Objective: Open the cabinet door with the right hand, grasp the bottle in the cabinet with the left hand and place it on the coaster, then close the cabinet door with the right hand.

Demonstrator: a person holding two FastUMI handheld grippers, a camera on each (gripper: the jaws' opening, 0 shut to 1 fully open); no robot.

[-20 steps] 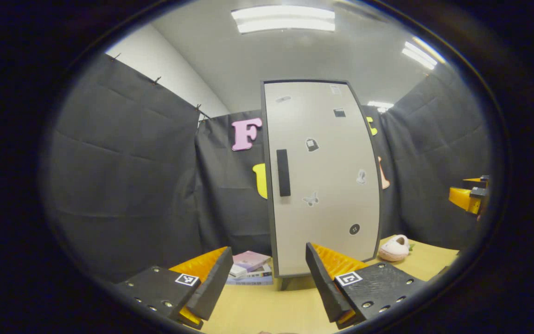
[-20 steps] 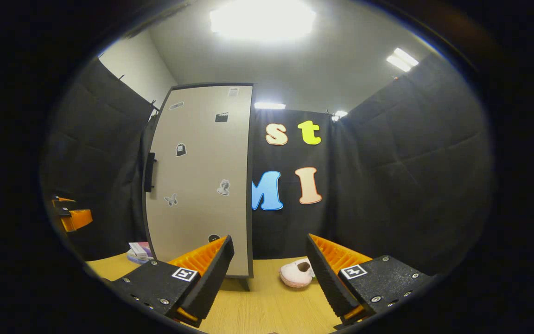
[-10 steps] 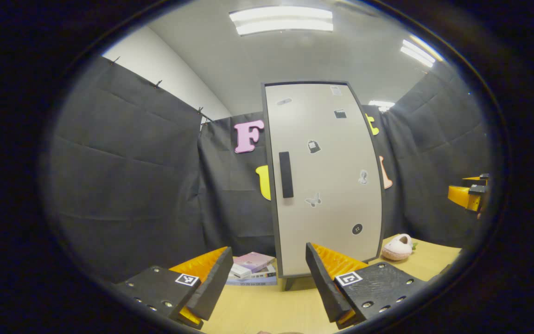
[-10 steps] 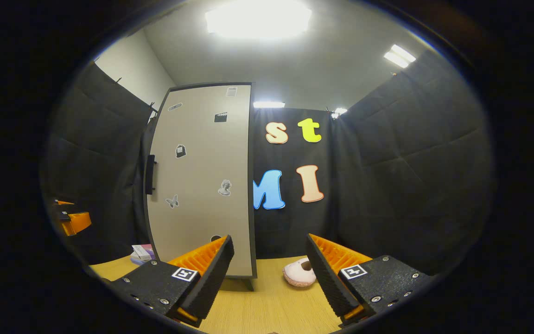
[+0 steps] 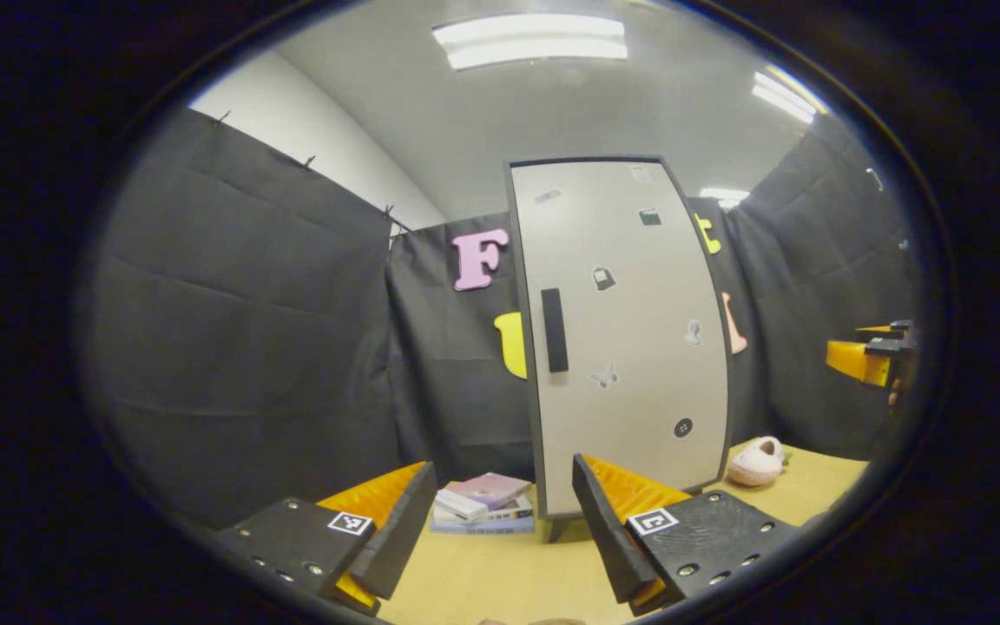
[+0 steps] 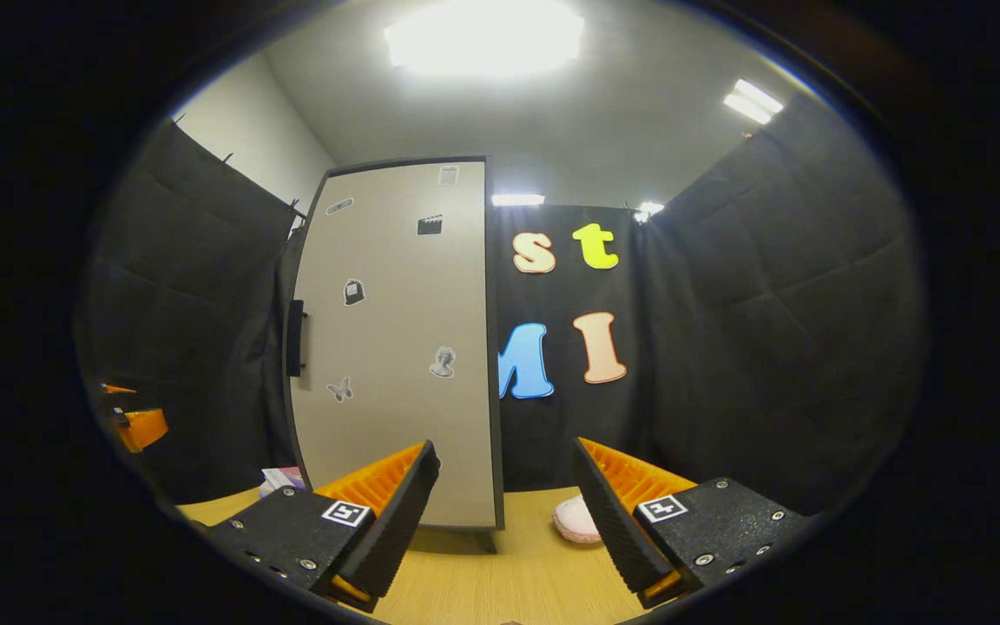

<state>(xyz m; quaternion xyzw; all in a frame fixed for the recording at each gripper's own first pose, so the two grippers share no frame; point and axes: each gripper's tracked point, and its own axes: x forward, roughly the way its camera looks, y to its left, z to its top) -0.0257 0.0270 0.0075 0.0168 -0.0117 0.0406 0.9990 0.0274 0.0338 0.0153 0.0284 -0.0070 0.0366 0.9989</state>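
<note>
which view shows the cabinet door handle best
The left gripper view: the handle faces the camera as a full dark bar on the closed cabinet door. The right gripper view catches it edge-on at the door's left edge.

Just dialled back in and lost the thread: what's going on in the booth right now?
A person holds a hand-held gripper in each hand, both open and empty, facing the cabinet on the table. Its door is shut, and nothing touches the handle. The left gripper hangs short of the door. The right gripper is also off it, pointing past the cabinet's right edge. Books lie left of the cabinet, a slipper right. The job looks unstarted.
</note>
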